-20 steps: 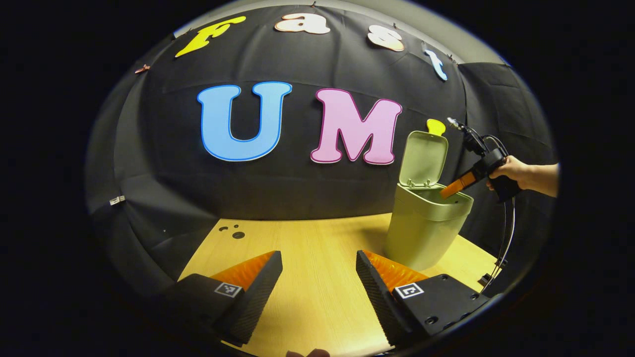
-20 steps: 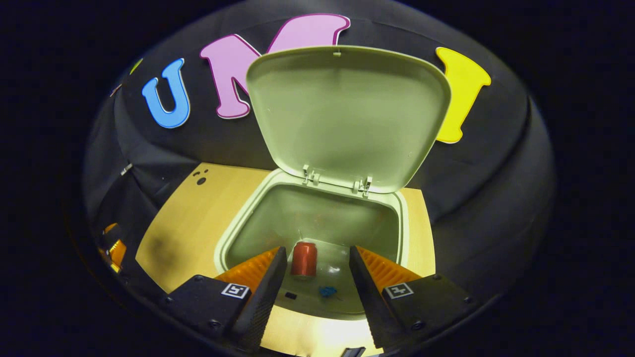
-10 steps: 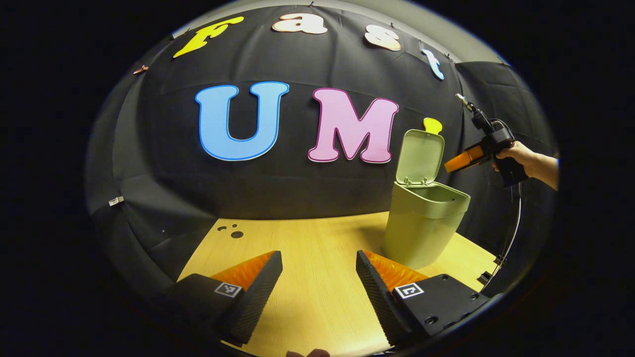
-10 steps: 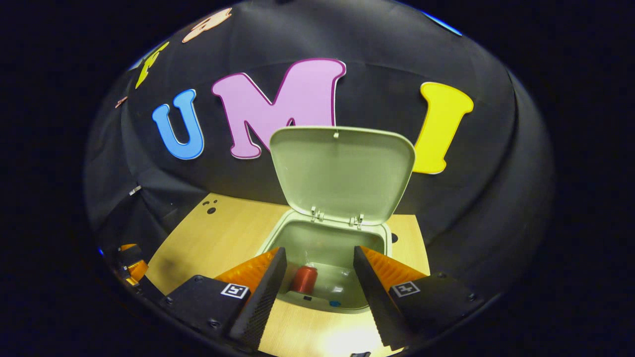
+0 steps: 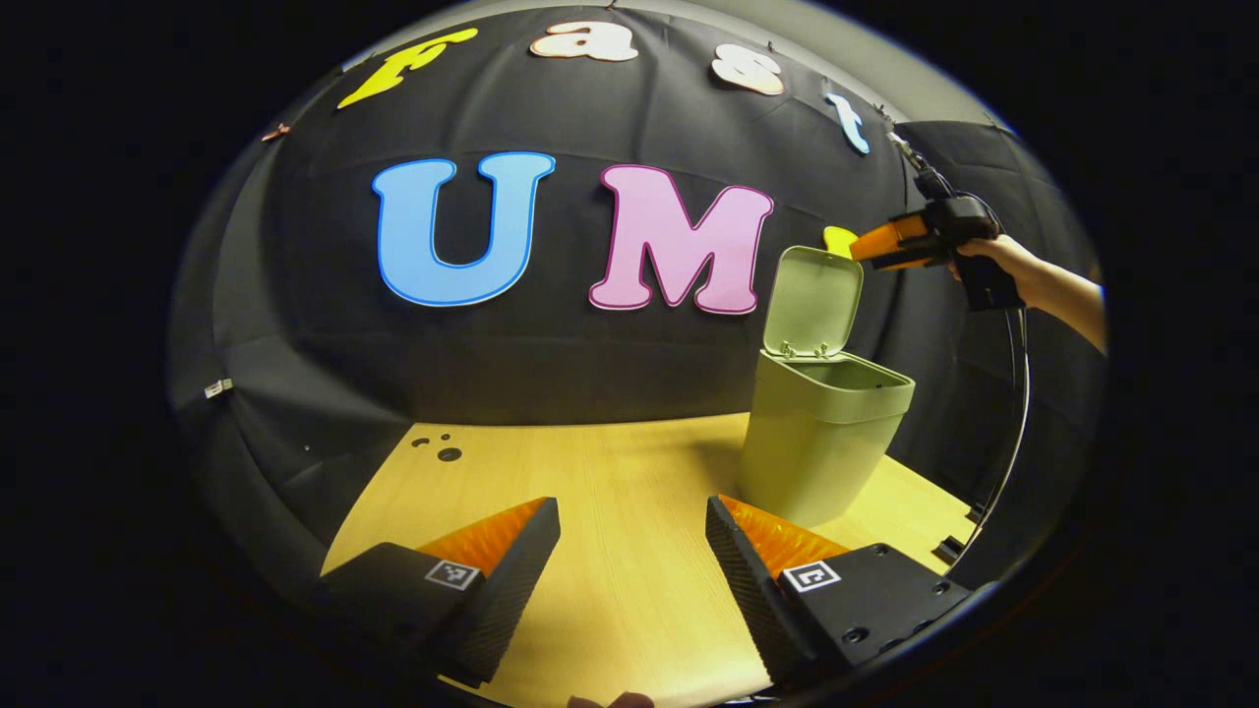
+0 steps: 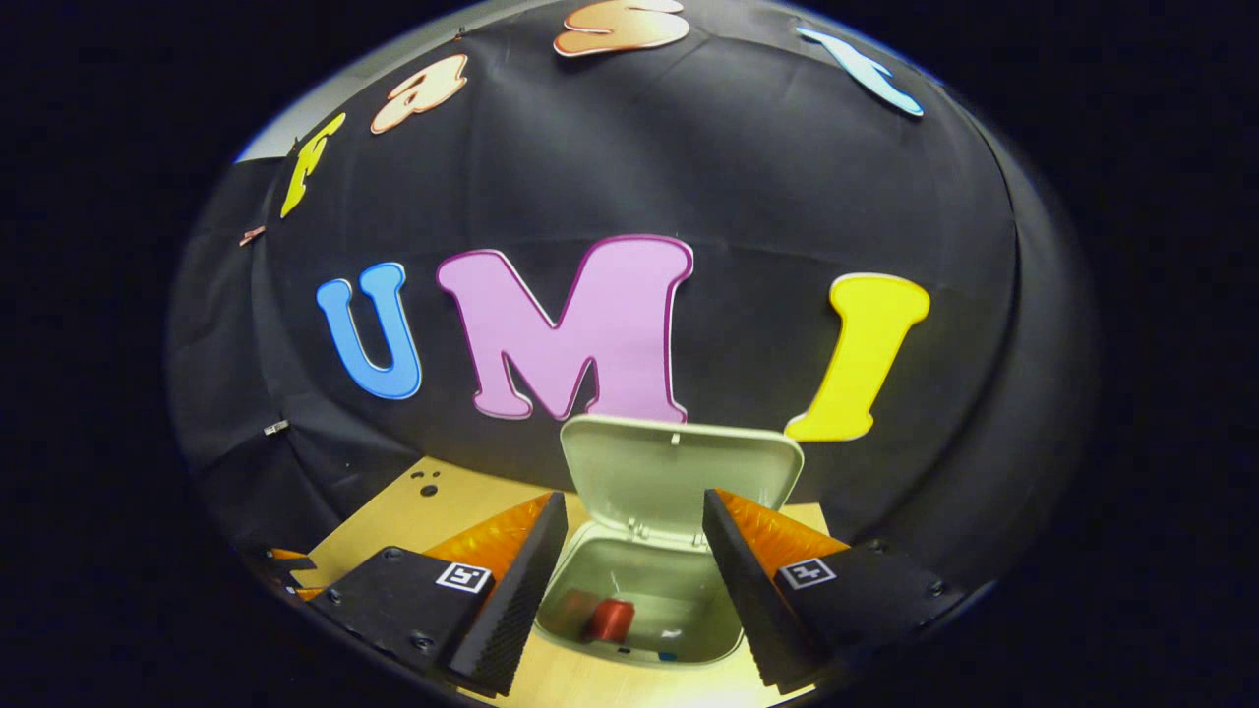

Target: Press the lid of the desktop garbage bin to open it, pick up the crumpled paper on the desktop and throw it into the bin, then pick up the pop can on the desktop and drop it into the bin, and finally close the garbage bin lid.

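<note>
We hold our right tool (image 6: 634, 580) released, above the pale green plastic bin (image 6: 679, 629); its lid (image 6: 679, 472) stands open and a red metal can (image 6: 612, 619) lies inside. Our left tool (image 5: 632, 565) hovers released over the wooden table (image 5: 610, 472).

Recording booth, black cloth wall (image 5: 551, 374), wooden desktop (image 5: 610, 492)

The left hand-held gripper (image 5: 632, 551) sits low, level, its fingers spread wide with nothing between them. The right hand-held gripper (image 6: 634, 560) is raised, tilted downward, fingers equally parted and empty, gripped by a hand (image 5: 993, 258) with forearm extended.
</note>
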Motion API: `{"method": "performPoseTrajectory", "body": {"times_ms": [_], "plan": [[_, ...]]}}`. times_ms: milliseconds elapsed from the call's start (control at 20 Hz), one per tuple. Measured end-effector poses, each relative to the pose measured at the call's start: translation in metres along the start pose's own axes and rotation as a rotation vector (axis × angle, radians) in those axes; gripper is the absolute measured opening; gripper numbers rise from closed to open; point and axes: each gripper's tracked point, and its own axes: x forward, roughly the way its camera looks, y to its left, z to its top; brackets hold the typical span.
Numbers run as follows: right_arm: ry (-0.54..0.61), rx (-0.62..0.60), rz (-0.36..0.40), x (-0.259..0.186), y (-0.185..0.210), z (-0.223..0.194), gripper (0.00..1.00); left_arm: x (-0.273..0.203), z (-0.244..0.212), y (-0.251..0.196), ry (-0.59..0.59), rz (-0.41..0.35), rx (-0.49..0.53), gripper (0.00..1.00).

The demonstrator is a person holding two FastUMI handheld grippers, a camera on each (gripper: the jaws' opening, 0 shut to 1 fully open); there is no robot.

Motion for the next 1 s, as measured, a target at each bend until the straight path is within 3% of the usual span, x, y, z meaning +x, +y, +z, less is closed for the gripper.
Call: {"method": "performPoseTrajectory", "body": {"times_ms": [300, 500, 800, 1000], "plan": [[-0.103, 0.047, -0.057, 0.033, -0.005, 0.041, 0.9, -0.001, -0.013, -0.001, 0.022, 0.013, -0.03, 0.96], [-0.131, 0.093, -0.105, 0.058, -0.017, 0.048, 0.9, -0.002, -0.013, 0.01, 0.024, 0.04, -0.037, 0.96], [-0.09, 0.121, -0.149, 0.085, -0.033, 0.037, 0.91, -0.002, -0.013, 0.018, 0.027, 0.063, -0.041, 0.96], [-0.048, 0.058, -0.138, 0.078, -0.03, 0.027, 0.91, -0.004, -0.014, 0.018, 0.028, 0.062, -0.043, 0.96]]}}
